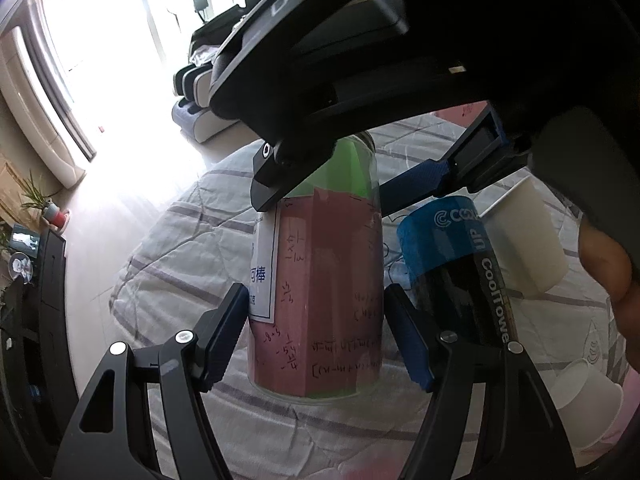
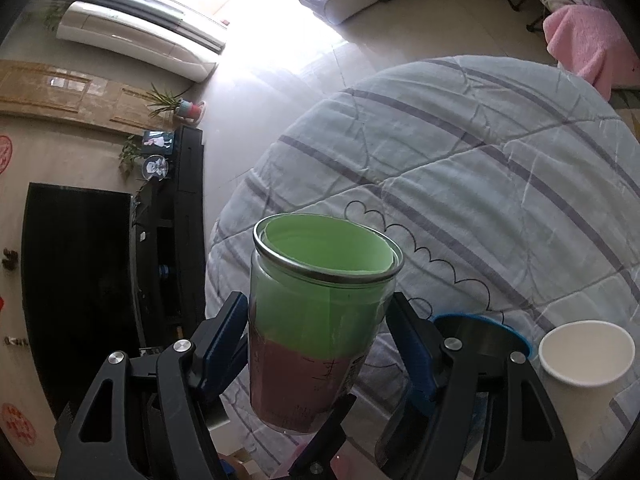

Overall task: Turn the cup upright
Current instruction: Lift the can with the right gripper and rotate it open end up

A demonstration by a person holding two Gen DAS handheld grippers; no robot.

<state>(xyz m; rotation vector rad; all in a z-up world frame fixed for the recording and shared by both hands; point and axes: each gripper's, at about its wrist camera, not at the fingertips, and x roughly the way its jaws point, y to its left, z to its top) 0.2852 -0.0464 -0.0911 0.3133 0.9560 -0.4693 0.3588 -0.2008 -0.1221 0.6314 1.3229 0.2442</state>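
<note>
A clear glass cup (image 1: 320, 280) lined with pink and green paper stands upright, mouth up, on the quilt-covered table (image 1: 168, 272). My left gripper (image 1: 316, 336) is open, its blue pads a little clear of the cup's lower sides. My right gripper (image 2: 320, 344) is also open around the same cup (image 2: 320, 312), just below its rim; its black body crosses the top of the left wrist view.
A blue-and-black CoolTower cup (image 1: 452, 256) stands just right of the glass. White paper cups (image 1: 528, 240) sit to the right, one upright in the right wrist view (image 2: 584, 360). The table edge drops to the floor at the left.
</note>
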